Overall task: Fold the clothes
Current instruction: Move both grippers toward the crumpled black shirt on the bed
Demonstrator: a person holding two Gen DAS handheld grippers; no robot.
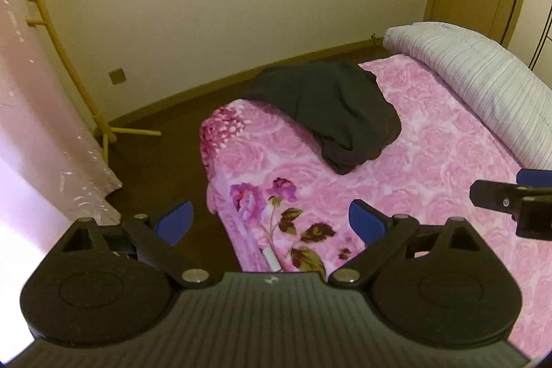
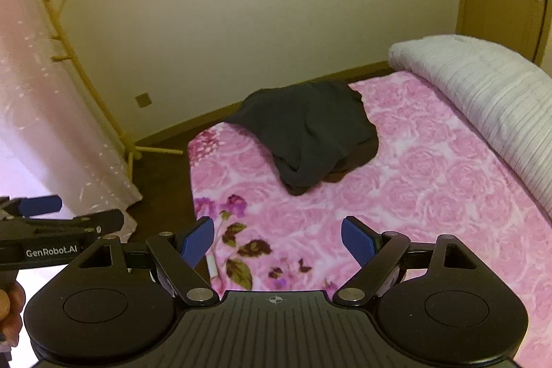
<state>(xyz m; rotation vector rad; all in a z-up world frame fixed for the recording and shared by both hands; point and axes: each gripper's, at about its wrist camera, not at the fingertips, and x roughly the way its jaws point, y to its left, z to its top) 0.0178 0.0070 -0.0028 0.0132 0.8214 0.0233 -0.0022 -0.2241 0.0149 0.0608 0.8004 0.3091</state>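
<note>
Left tool (image 1: 270, 225), right tool (image 2: 277, 240): black ribbed bodies, blue pads, silver screws.

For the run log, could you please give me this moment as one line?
phase: approach | left gripper: open, empty | right gripper: open, empty | dark garment: crumpled on pink blanket, untouched

I see both wrist cameras looking forward and down from above the bed's near end toward the far wall. They share the pink bed (image 1: 431, 140), the dark garment (image 1: 331, 106) well ahead, and the rolled quilt (image 2: 490, 99); the left view sits further left.
</note>
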